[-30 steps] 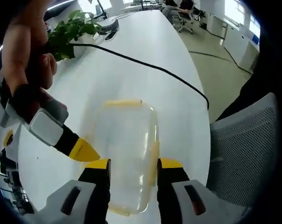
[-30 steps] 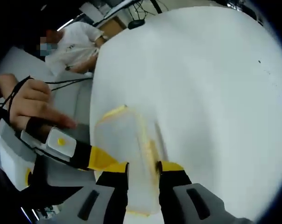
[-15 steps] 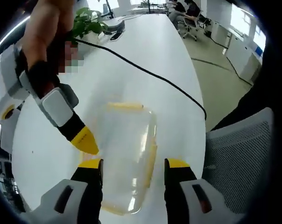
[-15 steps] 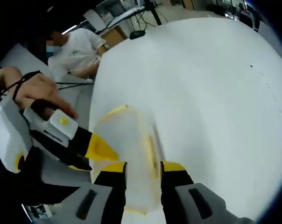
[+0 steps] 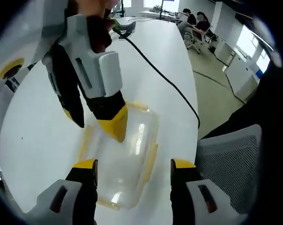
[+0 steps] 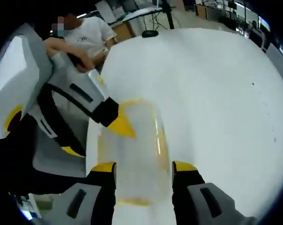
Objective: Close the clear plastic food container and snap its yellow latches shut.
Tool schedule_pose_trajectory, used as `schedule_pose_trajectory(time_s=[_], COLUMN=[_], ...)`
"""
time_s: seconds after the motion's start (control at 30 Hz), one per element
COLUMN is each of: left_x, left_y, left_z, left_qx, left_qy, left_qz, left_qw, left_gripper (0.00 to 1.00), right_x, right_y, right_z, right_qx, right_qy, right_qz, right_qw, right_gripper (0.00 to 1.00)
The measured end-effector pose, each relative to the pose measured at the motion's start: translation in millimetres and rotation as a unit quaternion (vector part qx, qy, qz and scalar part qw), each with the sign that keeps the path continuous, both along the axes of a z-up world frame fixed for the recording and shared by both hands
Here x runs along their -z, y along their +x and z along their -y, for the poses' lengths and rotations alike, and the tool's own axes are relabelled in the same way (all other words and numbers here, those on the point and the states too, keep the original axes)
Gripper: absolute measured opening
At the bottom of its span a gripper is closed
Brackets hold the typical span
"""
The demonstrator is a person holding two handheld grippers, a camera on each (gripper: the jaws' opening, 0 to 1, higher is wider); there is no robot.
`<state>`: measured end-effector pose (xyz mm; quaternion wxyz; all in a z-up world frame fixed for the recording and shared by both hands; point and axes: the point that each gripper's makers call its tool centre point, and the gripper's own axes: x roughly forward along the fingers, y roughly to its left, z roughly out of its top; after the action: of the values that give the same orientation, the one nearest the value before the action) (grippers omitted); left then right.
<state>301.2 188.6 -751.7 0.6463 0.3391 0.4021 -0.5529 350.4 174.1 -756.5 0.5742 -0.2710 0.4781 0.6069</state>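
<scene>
The clear plastic container (image 5: 127, 157) lies flat on the white table (image 5: 33, 140), with yellow latches (image 5: 152, 157) along its edges. My left gripper (image 5: 133, 165) is open, its jaws spread wide on either side of the container's near end. The right gripper (image 5: 97, 123) reaches in from above, and its yellow fingertip (image 5: 115, 124) hovers over the lid. In the right gripper view the container (image 6: 134, 150) sits between the open jaws of my right gripper (image 6: 144, 167). There the left gripper (image 6: 97, 138) comes in from the left, one fingertip (image 6: 120, 125) by the container's far corner.
A black cable (image 5: 165, 79) runs across the table toward its far end. A grey mesh chair (image 5: 226, 159) stands by the table edge on the right. A person in a white shirt (image 6: 85, 37) sits at the table's far left. Open white tabletop (image 6: 216, 93) stretches to the right.
Both grippers have opened wider around the container. Each one has moved in over the container and looms much larger in the other's view.
</scene>
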Motion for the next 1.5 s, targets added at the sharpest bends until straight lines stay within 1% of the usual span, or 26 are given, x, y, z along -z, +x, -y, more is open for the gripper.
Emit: schedule_pose_trajectory(time_s=[0.1, 0.17, 0.27, 0.33, 0.37, 0.43, 0.53, 0.63, 0.7, 0.73, 0.8, 0.9, 1.0, 1.03, 1.1, 1.17, 1.27, 1.4, 1.5], left_x=[1.3, 3.2, 8.0, 9.9, 8.4, 9.3, 10.0, 9.5, 9.8, 10.6, 12.3, 12.0, 13.6, 14.8, 16.6, 19.5, 21.6, 28.2, 31.8], left_y=[1.0, 3.9, 6.5, 7.3, 7.6, 9.1, 11.7, 13.0, 13.1, 13.4, 12.9, 12.4, 17.2, 20.4, 24.6, 28.3, 33.5, 37.6, 39.2], left_z=[-2.1, -4.1, -10.1, -13.4, -12.7, -14.2, -14.9, -13.8, -14.1, -15.9, -20.9, -25.1, -30.1, -32.6, -35.3, -38.6, -39.4, -41.7, -38.7], left_qx=[-0.001, -0.001, 0.008, 0.013, 0.022, 0.022, 0.030, 0.034, 0.038, 0.045, 0.061, 0.072, 0.083, 0.083, 0.085, 0.086, 0.098, 0.104, 0.106], left_qy=[0.003, 0.007, 0.021, 0.027, 0.025, 0.026, 0.024, 0.023, 0.025, 0.031, 0.047, 0.054, 0.062, 0.066, 0.070, 0.078, 0.082, 0.091, 0.091], left_qz=[-0.013, -0.013, -0.015, -0.016, -0.013, -0.015, -0.015, -0.019, -0.022, -0.019, -0.012, -0.004, 0.004, 0.005, 0.007, 0.007, 0.019, 0.025, 0.029], left_qw=[0.9999, 0.9999, 0.9996, 0.9994, 0.9994, 0.9993, 0.9992, 0.9990, 0.9987, 0.9983, 0.9969, 0.9959, 0.9946, 0.9943, 0.9939, 0.9932, 0.9917, 0.9900, 0.9898], left_gripper=[0.66, 0.69, 0.72, 0.73, 0.74, 0.76, 0.78, 0.80, 0.80, 0.80, 0.81, 0.82, 0.82, 0.82, 0.82, 0.83, 0.83, 0.82, 0.82], right_x=[-1.2, -2.7, -2.8, -1.6, -0.4, 0.8, 3.6, 7.0, 8.9, 9.7, 11.0, 12.0, 13.6, 14.2, 15.8, 19.1, 22.8, 24.2, 27.6], right_y=[-5.7, -10.2, -10.5, -11.3, -11.2, -14.6, -20.4, -25.2, -26.5, -26.7, -25.5, -25.7, -24.3, -23.1, -23.5, -26.3, -27.0, -24.8, -25.4], right_z=[2.7, 2.8, 4.7, 6.6, 8.4, 10.3, 12.7, 14.1, 14.4, 14.1, 14.5, 13.2, 11.1, 10.5, 9.8, 12.1, 14.5, 14.4, 14.7], right_qx=[0.000, -0.003, -0.009, -0.007, -0.003, -0.007, -0.011, -0.016, -0.020, -0.022, -0.022, -0.021, -0.017, -0.014, -0.016, -0.021, -0.025, -0.015, -0.014], right_qy=[0.000, 0.004, 0.003, 0.002, 0.000, 0.000, -0.007, -0.012, -0.015, -0.015, -0.019, -0.018, -0.018, -0.019, -0.017, -0.026, -0.035, -0.036, -0.038], right_qz=[0.002, 0.001, 0.018, 0.022, 0.025, 0.034, 0.040, 0.052, 0.061, 0.068, 0.079, 0.086, 0.097, 0.104, 0.109, 0.109, 0.116, 0.119, 0.121], right_qw=[1.0000, 1.0000, 0.9998, 0.9997, 0.9997, 0.9994, 0.9991, 0.9984, 0.9978, 0.9974, 0.9965, 0.9959, 0.9950, 0.9943, 0.9938, 0.9935, 0.9923, 0.9921, 0.9918], right_gripper=[0.52, 0.55, 0.59, 0.61, 0.63, 0.67, 0.68, 0.73, 0.74, 0.76, 0.76, 0.78, 0.78, 0.79, 0.79, 0.78, 0.78, 0.78, 0.77])
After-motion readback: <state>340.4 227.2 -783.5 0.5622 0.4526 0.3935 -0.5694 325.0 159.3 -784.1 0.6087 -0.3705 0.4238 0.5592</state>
